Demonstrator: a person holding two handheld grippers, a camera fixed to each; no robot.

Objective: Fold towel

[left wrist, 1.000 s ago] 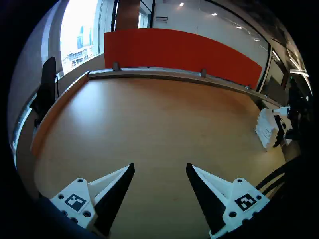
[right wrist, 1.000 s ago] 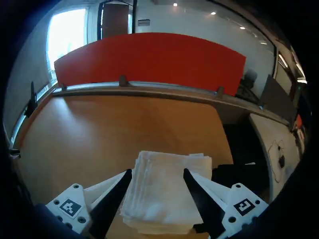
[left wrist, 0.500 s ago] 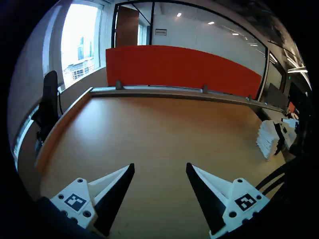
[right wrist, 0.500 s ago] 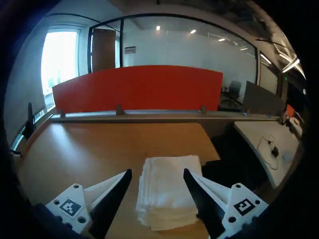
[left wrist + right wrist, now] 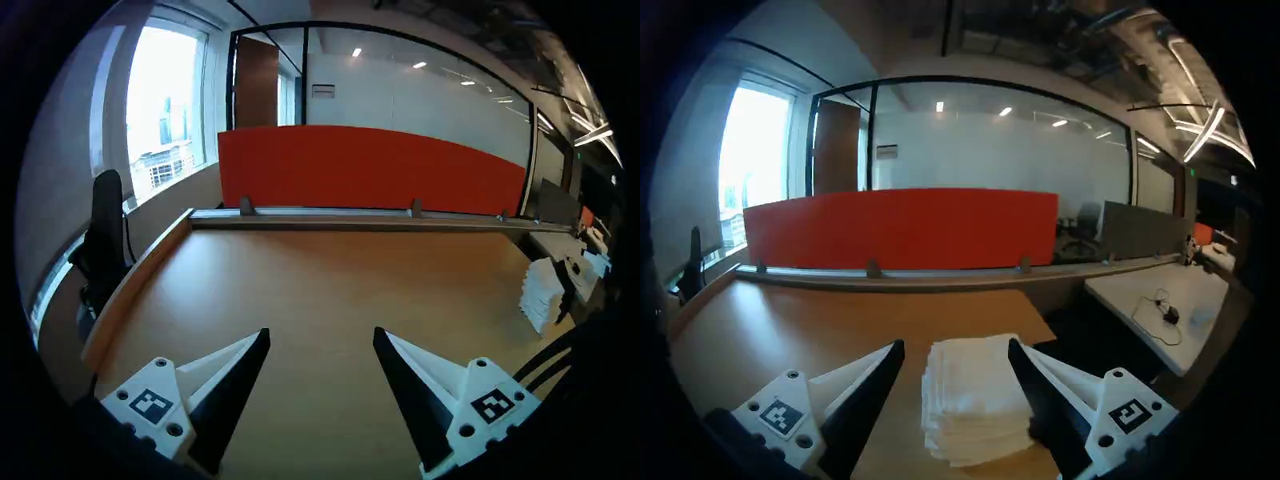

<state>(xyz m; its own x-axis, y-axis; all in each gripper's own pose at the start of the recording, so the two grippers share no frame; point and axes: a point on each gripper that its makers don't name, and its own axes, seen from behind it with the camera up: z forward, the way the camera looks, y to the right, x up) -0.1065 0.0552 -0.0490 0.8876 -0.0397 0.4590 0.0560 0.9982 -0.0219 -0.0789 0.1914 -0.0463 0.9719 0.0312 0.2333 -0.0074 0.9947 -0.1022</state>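
Observation:
A stack of folded white towels (image 5: 976,400) lies near the right end of the wooden desk (image 5: 800,328). In the right gripper view my right gripper (image 5: 956,346) is open, its fingers on either side of the stack and apart from it. The same stack of towels (image 5: 542,293) appears at the far right of the left gripper view, with the other gripper (image 5: 570,282) partly seen beside it. My left gripper (image 5: 320,334) is open above bare desk top (image 5: 320,280), holding nothing.
A red partition (image 5: 368,168) runs along the desk's far edge. A black office chair (image 5: 104,232) stands off the left side by the window. Beyond the right end sits a white desk (image 5: 1160,308) with a cable and small items.
Both gripper views have tilted upward, showing more wall and ceiling. The right gripper has drawn back from the towel stack, which now looks smaller and farther off. Both grippers stay open.

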